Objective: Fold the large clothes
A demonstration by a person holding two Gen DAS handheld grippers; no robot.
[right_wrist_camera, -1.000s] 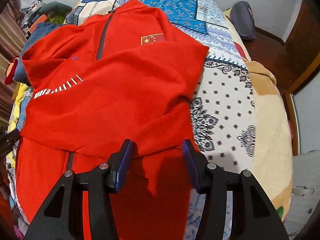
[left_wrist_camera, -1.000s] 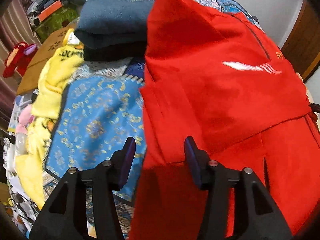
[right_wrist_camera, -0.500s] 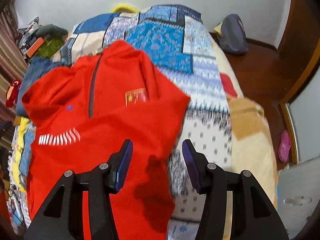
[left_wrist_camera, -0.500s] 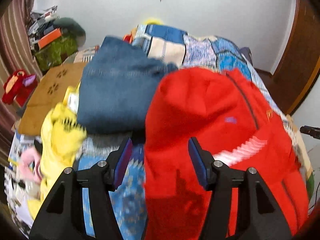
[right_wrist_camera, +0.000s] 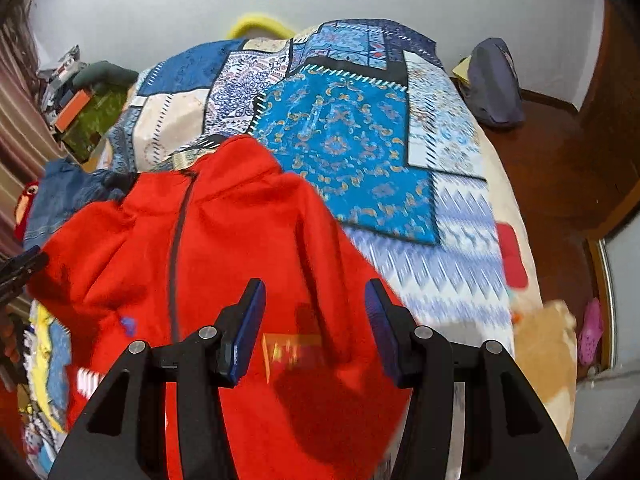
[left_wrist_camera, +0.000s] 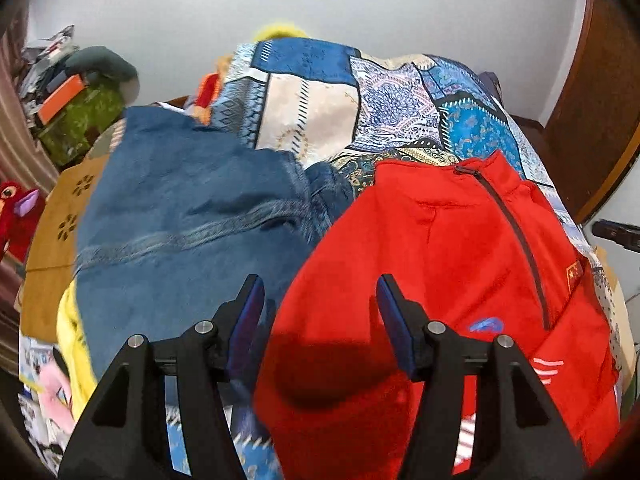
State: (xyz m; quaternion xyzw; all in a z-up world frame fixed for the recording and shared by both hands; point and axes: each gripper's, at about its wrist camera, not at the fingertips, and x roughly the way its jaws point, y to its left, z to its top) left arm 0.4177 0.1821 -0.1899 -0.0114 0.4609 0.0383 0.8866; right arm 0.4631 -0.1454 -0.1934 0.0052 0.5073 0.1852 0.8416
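Red jacket (left_wrist_camera: 420, 264) lies spread below both open claws.

Red zip-neck top (left_wrist_camera: 432, 248) (flag patch, white stripes) flat on patchwork bedspread (right_wrist_camera: 352, 136)

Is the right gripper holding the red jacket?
No, the right gripper is open above the red jacket, nothing between its pads.

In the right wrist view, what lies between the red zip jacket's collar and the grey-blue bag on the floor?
Only the blue patchwork bedspread lies between the red zip jacket and the grey-blue bag; right wrist view shows it.
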